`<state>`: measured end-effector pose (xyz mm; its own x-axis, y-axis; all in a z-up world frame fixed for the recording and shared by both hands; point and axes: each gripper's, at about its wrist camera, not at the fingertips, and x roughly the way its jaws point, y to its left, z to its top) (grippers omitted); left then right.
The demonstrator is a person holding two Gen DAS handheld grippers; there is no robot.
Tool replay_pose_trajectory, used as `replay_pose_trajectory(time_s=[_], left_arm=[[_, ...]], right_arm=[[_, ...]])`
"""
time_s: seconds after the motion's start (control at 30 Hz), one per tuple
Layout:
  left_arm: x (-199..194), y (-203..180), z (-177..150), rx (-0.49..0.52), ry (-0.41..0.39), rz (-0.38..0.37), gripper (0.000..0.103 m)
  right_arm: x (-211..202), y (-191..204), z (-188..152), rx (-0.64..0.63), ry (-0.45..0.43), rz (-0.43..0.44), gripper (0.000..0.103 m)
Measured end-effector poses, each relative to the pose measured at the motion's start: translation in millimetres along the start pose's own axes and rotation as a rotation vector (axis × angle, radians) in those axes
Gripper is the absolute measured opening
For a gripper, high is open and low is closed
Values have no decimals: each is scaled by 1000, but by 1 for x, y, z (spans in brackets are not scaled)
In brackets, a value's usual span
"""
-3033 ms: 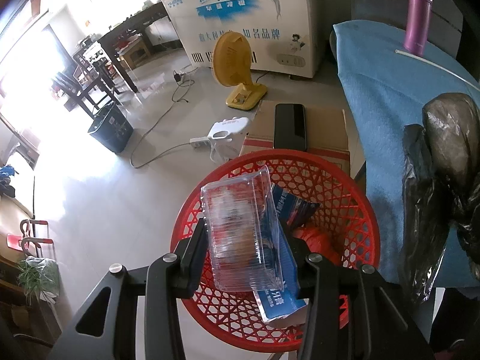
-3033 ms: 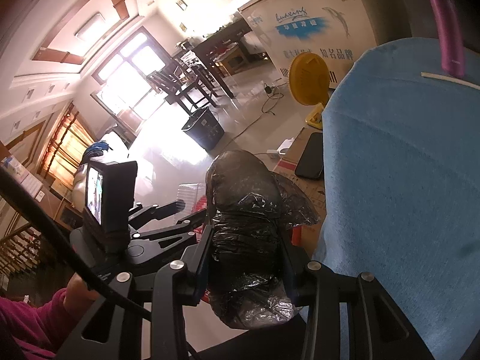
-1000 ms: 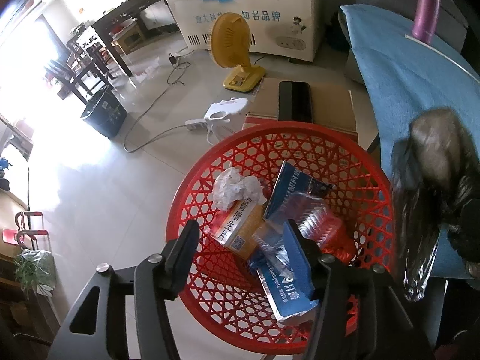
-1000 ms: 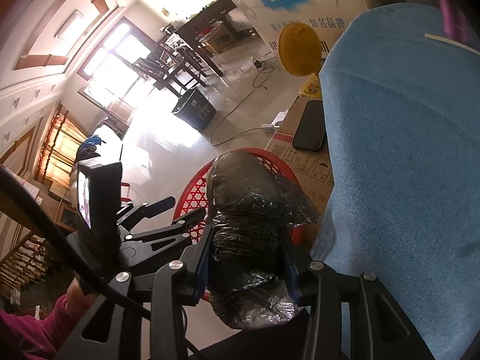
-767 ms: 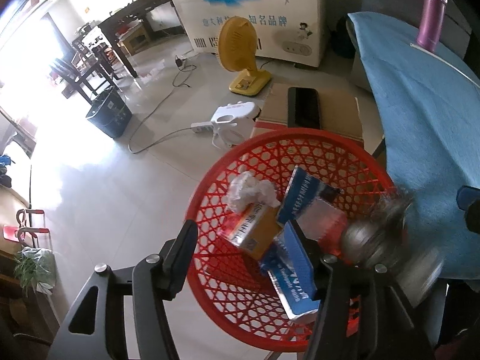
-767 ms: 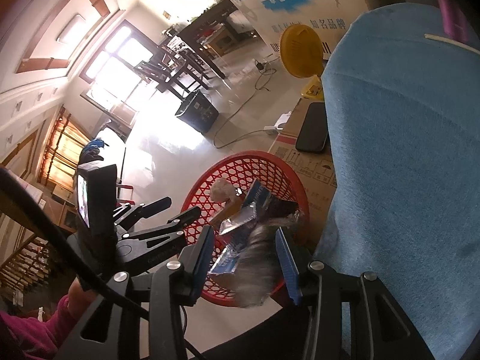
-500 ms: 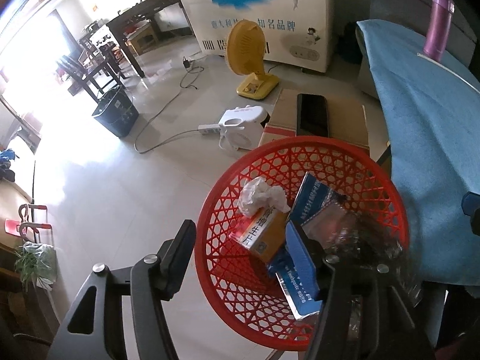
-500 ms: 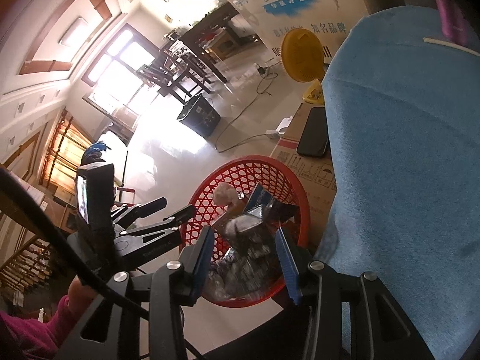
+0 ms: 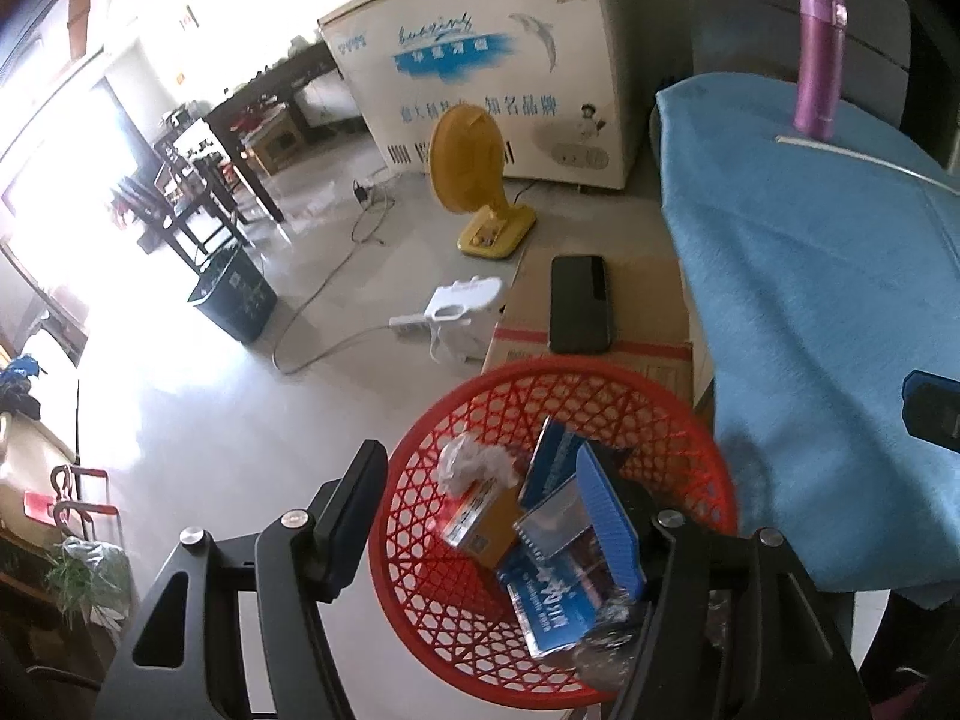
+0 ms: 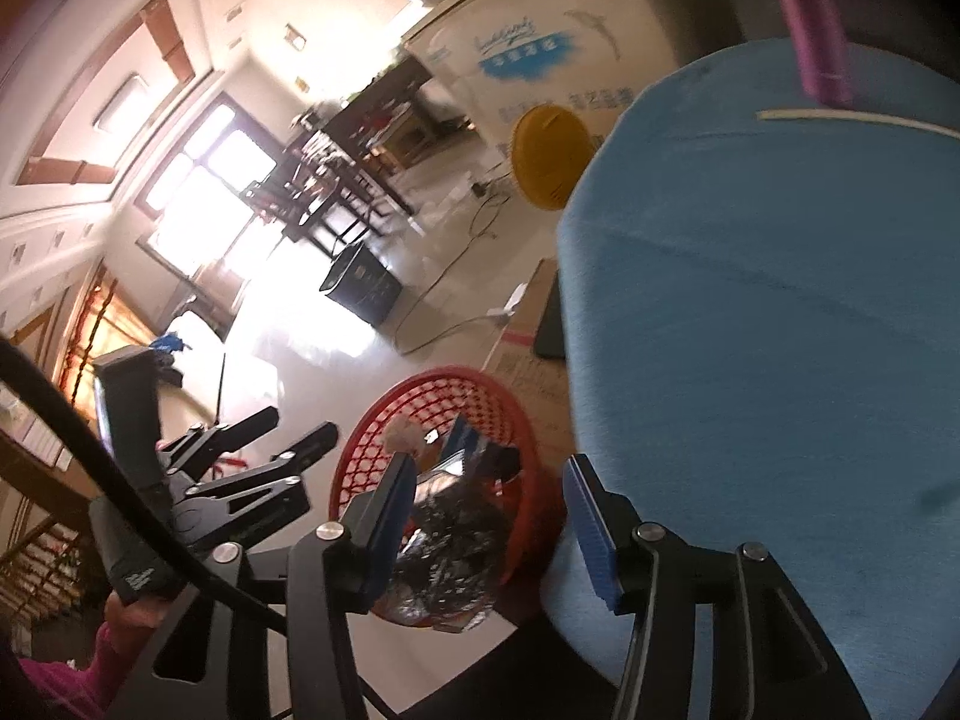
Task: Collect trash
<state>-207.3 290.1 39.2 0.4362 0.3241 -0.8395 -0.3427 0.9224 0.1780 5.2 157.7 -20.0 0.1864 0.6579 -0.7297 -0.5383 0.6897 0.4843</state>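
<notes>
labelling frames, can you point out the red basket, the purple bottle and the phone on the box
red basket point(image 9: 420, 540): left wrist view, bare lattice of its left wall.
purple bottle point(image 9: 817, 66): left wrist view, middle of its body.
phone point(image 9: 580, 303): left wrist view, centre of its dark screen.

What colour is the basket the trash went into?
Red, an open lattice weave; the left wrist view shows it best.

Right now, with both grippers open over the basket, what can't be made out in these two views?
- Black plastic bag: right wrist view, partly behind the right gripper's finger; left wrist view, mostly hidden by the left gripper's finger.
- Red basket: near rim cut off by the gripper in both views.
- Purple bottle: right wrist view, blurred and cropped at the top edge.
- Trash labels: too small to read.
</notes>
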Motion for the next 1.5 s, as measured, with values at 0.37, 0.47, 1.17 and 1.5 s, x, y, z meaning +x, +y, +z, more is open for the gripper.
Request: replay_pose_trajectory(time_s=[0.37,0.47,1.17,1.5], left_arm=[[-45,-42,26,65,-122,-21,67],[-57,-54,33,76,-148,-44,67],[-161,-185,75,248,-391,-240,67],[-213,-229,91,301,-502,-349,67]], right_arm=[[-71,-24,1,6,-167,-96,55],[-94,-29,0,2,-218,-136,55],[-259,-73,-23,104,-491,-499,58],[-321,-88,-39,181,-577,-604,59]])
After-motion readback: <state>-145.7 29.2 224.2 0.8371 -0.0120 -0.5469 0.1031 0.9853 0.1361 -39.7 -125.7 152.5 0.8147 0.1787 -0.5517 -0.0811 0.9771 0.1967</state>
